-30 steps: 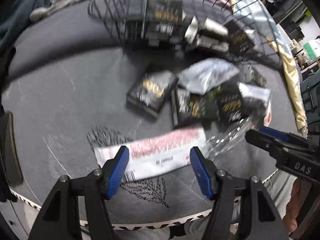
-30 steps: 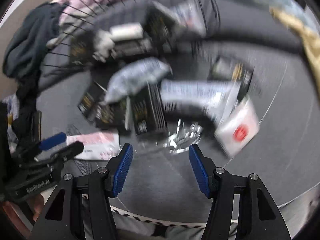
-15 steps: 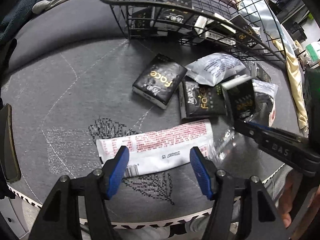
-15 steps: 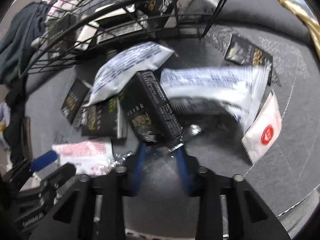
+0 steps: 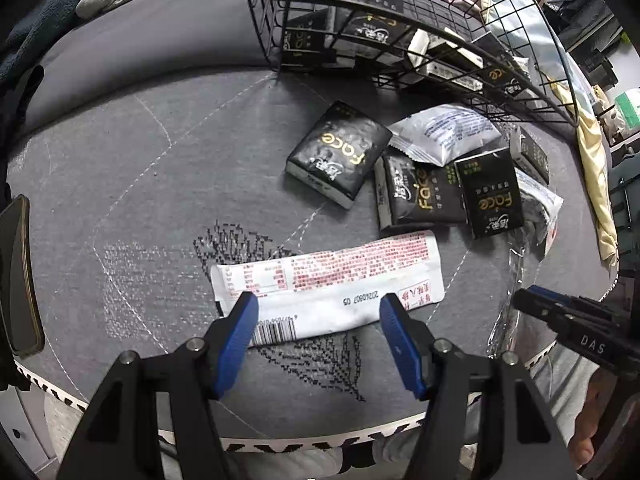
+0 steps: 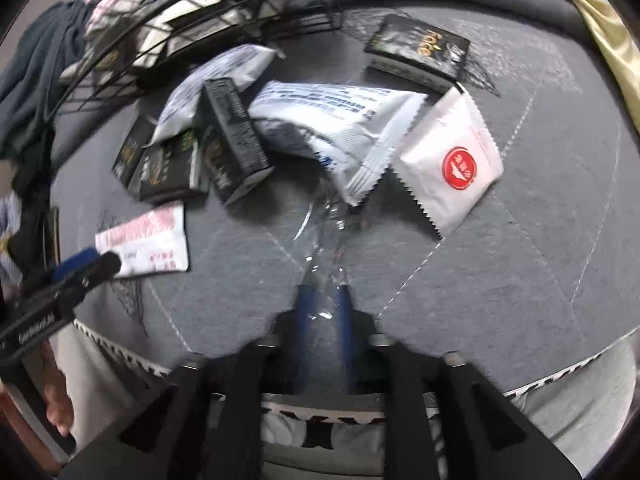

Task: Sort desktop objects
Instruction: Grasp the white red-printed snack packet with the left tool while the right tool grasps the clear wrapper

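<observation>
On the grey cloth [image 5: 160, 160] lie four loose black tissue packs [image 5: 340, 160], two white pouches with blue print [image 6: 340, 120], one white sachet with a red mark [image 6: 452, 164], one white packet with red print [image 5: 328, 276] and one clear wrapper [image 6: 328, 220]. One wire basket [image 5: 256, 20] stands at 12 o'clock in the left view and holds more black packs and white boxes, too overlapped to count.

The left gripper [image 5: 318, 320] hangs with its jaws spread, nothing pinched. The red-print packet lies flat under it, between the pads.

The right gripper [image 6: 324, 312] shows at 4 o'clock in the left view, lower than half a second ago. Its jaws have just been moving: wide a second ago, they are now drawn narrow around the wrapper's near end. Blur hides whether they press it. The wrapper runs from them toward 12 o'clock, up to the pouches. One black pack, just above the fingers half a second ago, now sits off at 10 o'clock.
</observation>
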